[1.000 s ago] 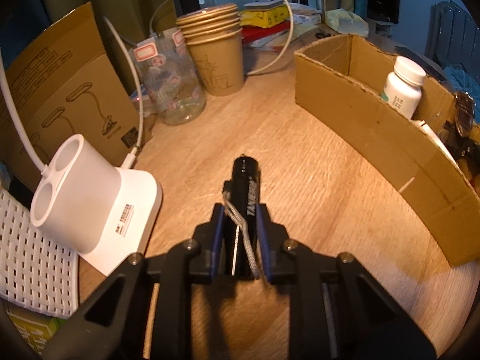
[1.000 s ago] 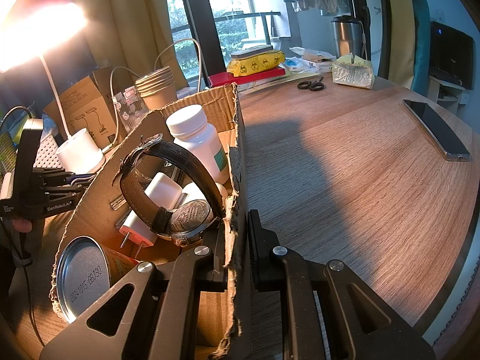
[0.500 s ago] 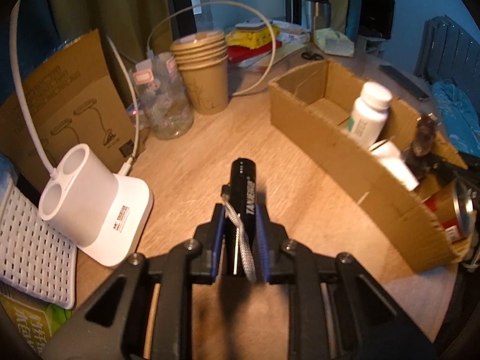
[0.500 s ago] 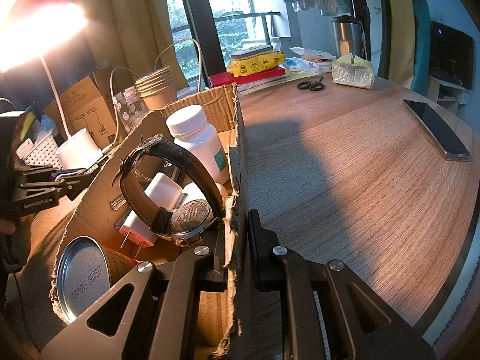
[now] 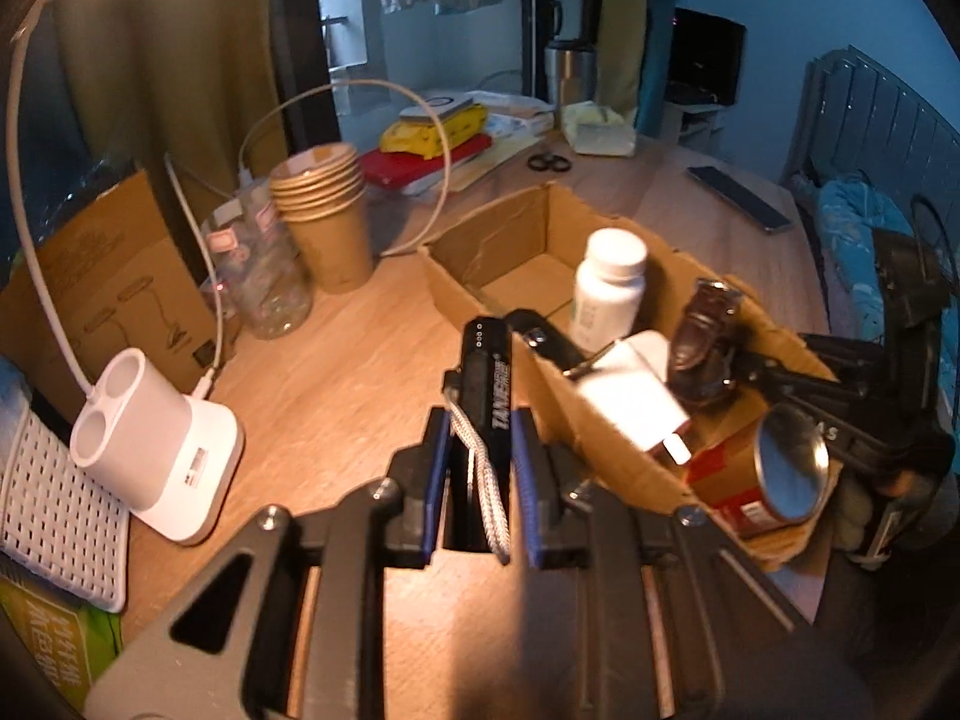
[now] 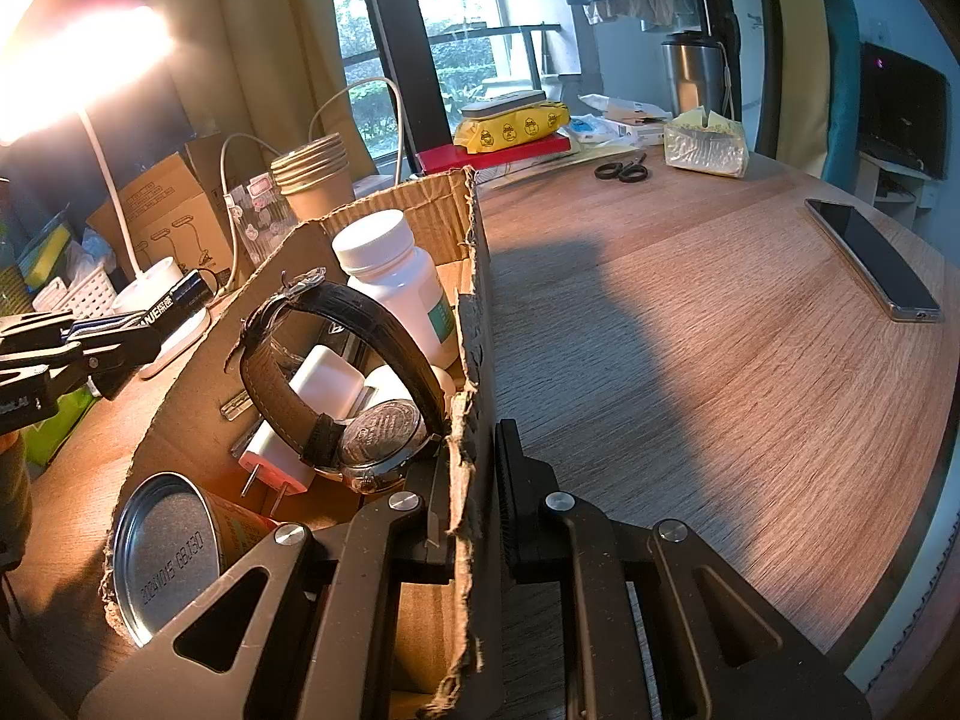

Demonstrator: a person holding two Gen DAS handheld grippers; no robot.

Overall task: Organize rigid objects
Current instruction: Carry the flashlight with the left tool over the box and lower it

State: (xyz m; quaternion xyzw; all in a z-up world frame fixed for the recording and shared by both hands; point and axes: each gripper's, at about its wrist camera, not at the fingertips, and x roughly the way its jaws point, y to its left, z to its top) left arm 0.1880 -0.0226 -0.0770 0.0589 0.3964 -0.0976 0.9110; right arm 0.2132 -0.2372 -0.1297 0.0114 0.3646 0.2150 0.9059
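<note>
left wrist view: our left tool (image 5: 480, 468) is clamped on a slim black cylindrical flashlight (image 5: 489, 378) with a braided grey lanyard, its blue pads pressing both sides of the barrel. the flashlight's front end sits just at the near wall of the open brown cardboard box (image 5: 576, 396), above the wooden counter (image 5: 336, 372). inside the box we see a white plastic pill bottle (image 5: 606, 288), a white plug adapter (image 5: 630, 402), a dark leather-strap wristwatch (image 5: 702, 348) and a red tin can (image 5: 774, 474) lying on its side. beyond the box's far side the right tool shows as a dark shape.

right wrist view: our right tool (image 6: 474, 498) pinches the torn box wall between narrow jaws, steadying it. the flashlight (image 6: 174, 306) appears beyond the box's opposite wall, held level in the left tool (image 6: 120, 330).

we judge the step in hand to be carrying the flashlight over the wall and setting it down inside. to do it well, we should lift the front end clear of the cardboard rim, aim for the bare floor at the far end beyond the pill bottle, keep the lanyard from snagging on the rim, and let go only once the barrel rests low, while the right tool holds the box in place.
</note>
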